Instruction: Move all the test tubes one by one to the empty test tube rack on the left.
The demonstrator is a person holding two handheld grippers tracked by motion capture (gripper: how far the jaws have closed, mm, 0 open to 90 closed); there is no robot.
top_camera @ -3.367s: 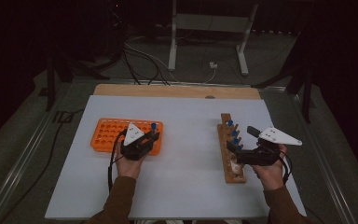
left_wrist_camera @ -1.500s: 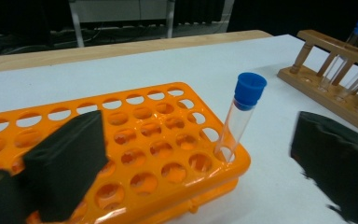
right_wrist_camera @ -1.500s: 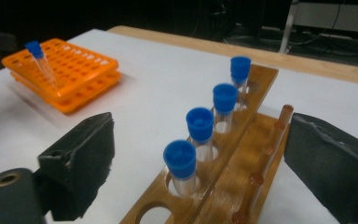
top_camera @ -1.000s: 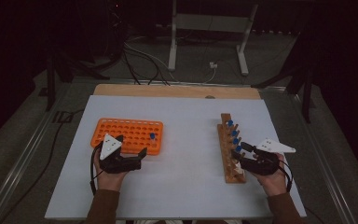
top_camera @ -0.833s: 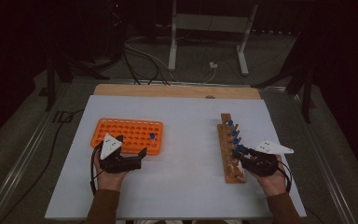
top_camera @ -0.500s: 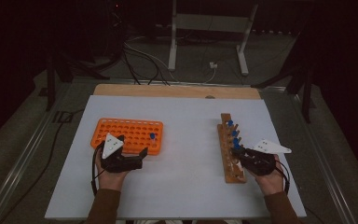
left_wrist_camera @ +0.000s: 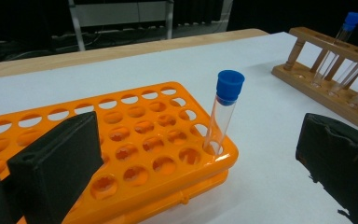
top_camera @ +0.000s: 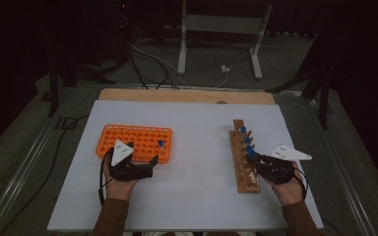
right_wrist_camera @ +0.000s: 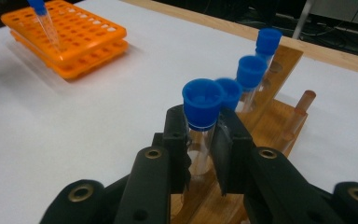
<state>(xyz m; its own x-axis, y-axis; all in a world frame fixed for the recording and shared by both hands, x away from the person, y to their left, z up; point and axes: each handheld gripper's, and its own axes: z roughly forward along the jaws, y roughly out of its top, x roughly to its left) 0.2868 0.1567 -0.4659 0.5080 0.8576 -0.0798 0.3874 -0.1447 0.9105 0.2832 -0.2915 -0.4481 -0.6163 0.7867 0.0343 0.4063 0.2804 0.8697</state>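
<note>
I am working at a white table top (top_camera: 197, 196) with a bare wooden strip (top_camera: 187, 96) running along its far edge. Around it the room is lying dark: a grey floor, loose cables (top_camera: 147, 59) trailing across it, and the pale legs of a metal stand (top_camera: 221, 44) rising behind the table.

My right gripper (right_wrist_camera: 203, 140) is sitting at the wooden test tube rack (top_camera: 242, 157) on the right side of the table. Its jaws have just been closing, and they are now clamping a clear test tube with a blue cap (right_wrist_camera: 201, 126) just under the cap. The tube is standing upright in the rack, with three more blue-capped tubes (right_wrist_camera: 251, 74) lined up behind it (the nearest of them is partly hiding behind the gripped cap).

My left gripper (left_wrist_camera: 205, 163) is resting at the near edge of the orange tube rack (left_wrist_camera: 135, 154) on the left side of the table, its jaws standing wide apart and holding nothing. One jaw is hovering over the orange rack, the other over the bare white surface beside it. A single blue-capped tube (left_wrist_camera: 221, 114) is standing slightly tilted in a corner hole of that rack, between my open jaws but farther off and untouched.

The two racks are lying well apart.
</note>
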